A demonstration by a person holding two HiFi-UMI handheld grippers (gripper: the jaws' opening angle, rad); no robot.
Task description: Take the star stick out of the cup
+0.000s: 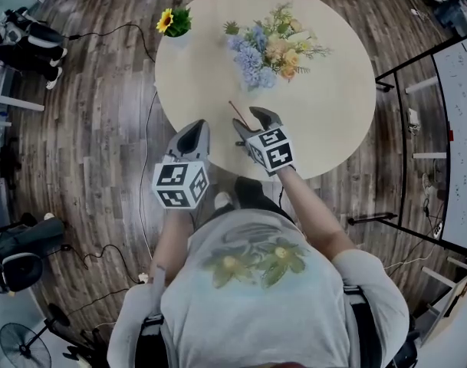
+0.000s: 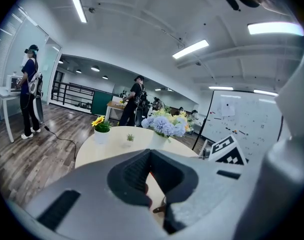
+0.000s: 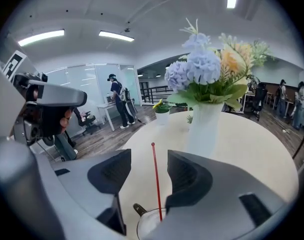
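Note:
A thin red stick [image 3: 155, 184] with a small round top stands upright in a pale cup [image 3: 149, 227] that has a dark handle. My right gripper [image 3: 149, 160] is open, one jaw on each side of the stick, and neither jaw touches it. In the head view the stick [image 1: 235, 110] pokes out just left of the right gripper [image 1: 254, 123], near the table's front edge. The cup itself is hidden there. My left gripper [image 1: 193, 133] hangs to the left, jaws shut and empty. In the left gripper view the shut gripper [image 2: 150, 154] covers most of the cup, leaving only the handle [image 2: 159, 209] showing.
On the round beige table [image 1: 333, 106] stand a white vase of blue and peach flowers [image 1: 268, 52], a sunflower pot [image 1: 172, 23] and a tiny green plant [image 1: 231, 27]. A whiteboard [image 1: 459, 129] stands to the right. People stand farther off in the room.

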